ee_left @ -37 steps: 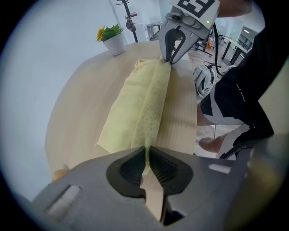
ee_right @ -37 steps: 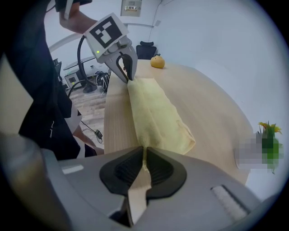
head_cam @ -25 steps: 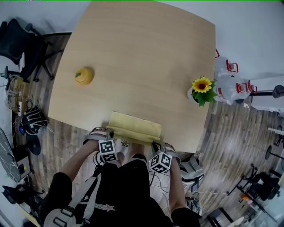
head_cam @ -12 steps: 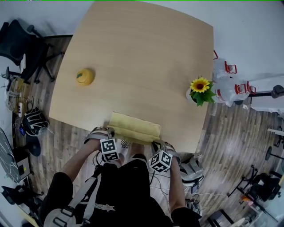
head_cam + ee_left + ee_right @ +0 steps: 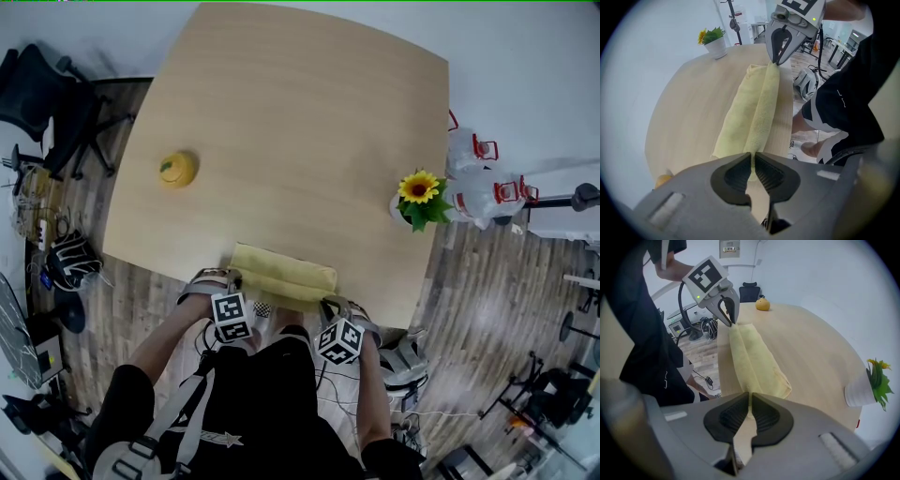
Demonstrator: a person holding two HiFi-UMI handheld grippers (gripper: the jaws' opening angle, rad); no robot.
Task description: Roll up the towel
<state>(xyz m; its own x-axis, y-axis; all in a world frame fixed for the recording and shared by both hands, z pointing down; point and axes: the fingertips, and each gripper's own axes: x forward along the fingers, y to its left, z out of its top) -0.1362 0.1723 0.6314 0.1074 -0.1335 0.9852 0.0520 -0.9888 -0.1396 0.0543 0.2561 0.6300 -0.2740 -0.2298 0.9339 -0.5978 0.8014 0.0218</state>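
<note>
Towel [image 5: 284, 272] | yellow, partly rolled, lying along near edge of table [image 5: 300, 122] | left gripper [image 5: 753, 165] and right gripper [image 5: 749, 405] each pinching near fold, one per end | step: mid-roll, probably | next: likely tipping fold forward, both ends level.

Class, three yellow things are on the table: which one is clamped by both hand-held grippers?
The folded yellow towel at the near edge; the round yellow object and the potted sunflower stand apart, untouched.
</note>
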